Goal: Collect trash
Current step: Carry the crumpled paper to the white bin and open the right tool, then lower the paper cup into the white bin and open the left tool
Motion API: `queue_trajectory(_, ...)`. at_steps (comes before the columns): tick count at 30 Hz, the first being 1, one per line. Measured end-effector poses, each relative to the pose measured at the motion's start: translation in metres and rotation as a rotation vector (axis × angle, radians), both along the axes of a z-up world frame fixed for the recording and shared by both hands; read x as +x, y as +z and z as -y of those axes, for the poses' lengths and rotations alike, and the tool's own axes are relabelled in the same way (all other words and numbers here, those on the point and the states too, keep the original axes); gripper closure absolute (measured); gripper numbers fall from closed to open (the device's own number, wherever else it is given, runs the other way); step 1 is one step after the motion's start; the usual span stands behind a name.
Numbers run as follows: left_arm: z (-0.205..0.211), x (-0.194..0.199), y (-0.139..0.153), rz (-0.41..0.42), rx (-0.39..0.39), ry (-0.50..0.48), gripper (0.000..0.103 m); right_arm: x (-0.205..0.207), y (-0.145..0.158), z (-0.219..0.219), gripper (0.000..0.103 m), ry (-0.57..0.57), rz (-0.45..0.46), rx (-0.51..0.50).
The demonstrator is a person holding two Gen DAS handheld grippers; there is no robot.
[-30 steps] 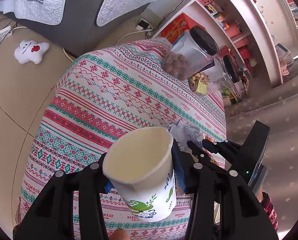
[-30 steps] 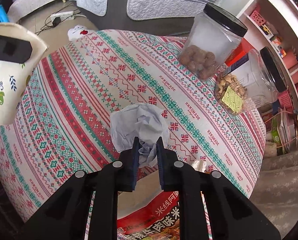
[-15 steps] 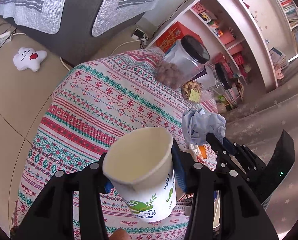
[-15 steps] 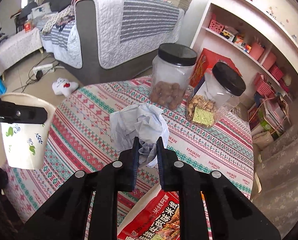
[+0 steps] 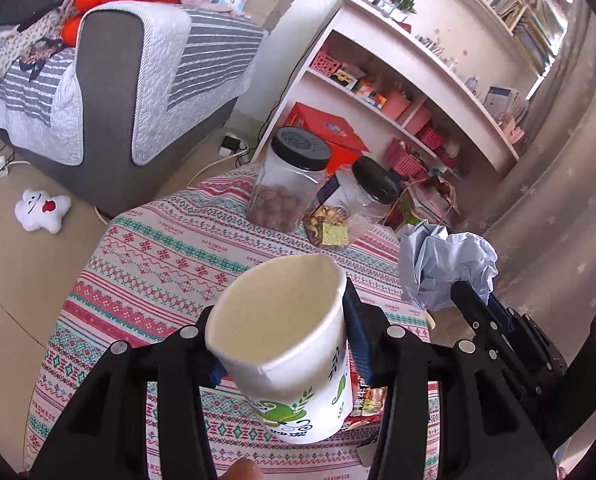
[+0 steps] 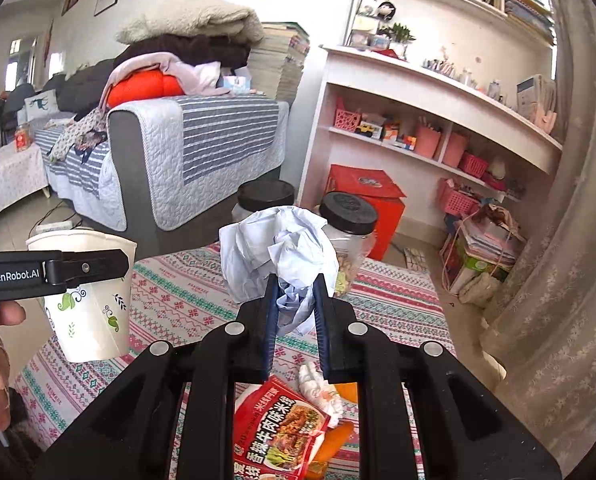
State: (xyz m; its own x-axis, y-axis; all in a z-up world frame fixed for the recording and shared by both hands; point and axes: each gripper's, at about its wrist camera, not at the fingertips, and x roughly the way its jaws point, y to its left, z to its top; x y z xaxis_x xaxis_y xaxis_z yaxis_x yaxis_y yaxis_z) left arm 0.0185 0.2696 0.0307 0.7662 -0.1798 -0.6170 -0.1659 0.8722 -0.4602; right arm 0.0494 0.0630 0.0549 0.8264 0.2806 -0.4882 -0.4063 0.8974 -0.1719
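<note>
Behind everything stands a lived-in room with a grey sofa (image 6: 186,152) and white shelves (image 6: 437,120), and below both grippers a round desk (image 5: 146,264) under a red-and-green patterned cloth.

Starting at the right gripper (image 6: 296,300): its jaws are closed on the lower part of a crumpled ball of pale blue paper (image 6: 278,248), which bulges out above and ahead of the tips, held in the air above the desk. The left gripper (image 5: 282,340) has its jaws clamped on the two sides of a white paper cup (image 5: 294,360) printed with green leaves, mouth up and tilted slightly toward the camera; the inside looks empty as far as can be seen.

The relation that counts: in the left wrist view the paper ball (image 5: 445,268) hangs to the right of the cup and about level with its rim, near but not touching and not yet over the opening. In the right wrist view the cup (image 6: 86,296) sits to the left and somewhat lower. So the paper likely has to travel leftward, toward the cup mouth, before being let go; the ball looks nearly as wide as the opening, so it may need centring well.

Farther out, under the right gripper, a red snack wrapper (image 6: 278,432), a white tissue scrap (image 6: 317,388) and something orange (image 6: 337,436) lie on the desk. At the far edge stand two clear jars with black lids (image 5: 294,184).
</note>
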Motion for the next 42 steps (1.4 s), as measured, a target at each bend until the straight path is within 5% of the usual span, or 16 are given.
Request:
queue_trajectory(12, 0.087, -0.008, 0.023, 0.107, 0.127, -0.071, 0.056, -0.023, 0.014, 0.102, 0.087, -0.196, 0.086, 0.084)
queue_trajectory(25, 0.207, -0.005, 0.038, 0.144, 0.16, -0.255, 0.056, -0.05, 0.02, 0.235, 0.086, -0.444, 0.112, 0.175)
queue_trajectory(35, 0.3, 0.002, 0.028, 0.119, 0.144, -0.409, 0.056, -0.068, -0.032, 0.344, 0.086, -0.707, -0.094, 0.14)
queue_trajectory(37, 0.32, 0.005, 0.025, 0.111, 0.147, -0.443, 0.056, -0.073, -0.044, 0.361, 0.076, -0.736, -0.157, 0.146)
queue_trajectory(39, 0.34, 0.006, 0.022, 0.104, 0.15, -0.476, 0.056, -0.079, -0.049, 0.375, 0.053, -0.749, -0.191, 0.175)
queue_trajectory(42, 0.368, 0.008, 0.019, 0.098, 0.147, -0.52, 0.056, -0.092, -0.041, 0.394, 0.041, -0.798, -0.151, 0.221)
